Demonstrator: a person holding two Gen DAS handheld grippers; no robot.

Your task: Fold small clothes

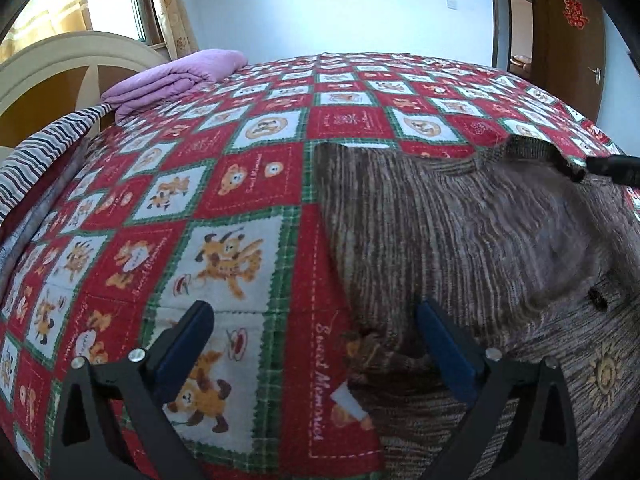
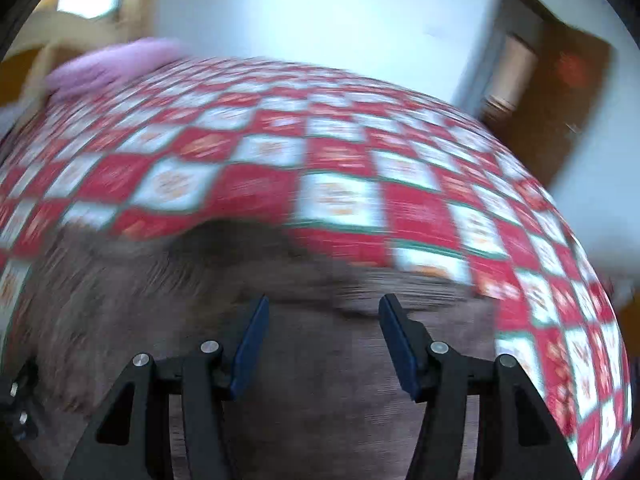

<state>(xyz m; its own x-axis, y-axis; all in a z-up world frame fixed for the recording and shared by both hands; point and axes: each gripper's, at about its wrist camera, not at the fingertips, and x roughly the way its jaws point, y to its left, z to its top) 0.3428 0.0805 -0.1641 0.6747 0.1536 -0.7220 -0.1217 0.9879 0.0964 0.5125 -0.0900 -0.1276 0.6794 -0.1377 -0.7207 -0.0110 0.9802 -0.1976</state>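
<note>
Folding the brown striped knit garment [image 1: 460, 232], I keep edges aligned. Left gripper [image 1: 316, 332] released; right gripper [image 2: 322, 324] parted, grasping nothing.

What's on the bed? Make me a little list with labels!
bed cover: red and white checks with bears
clothing: brown striped sweater, lying on the cover
far corner: folded purple blanket
left gripper: open, at the sweater's edge, nothing held
right gripper: open, over the sweater, view blurred
door: brown, with a red sign
</note>
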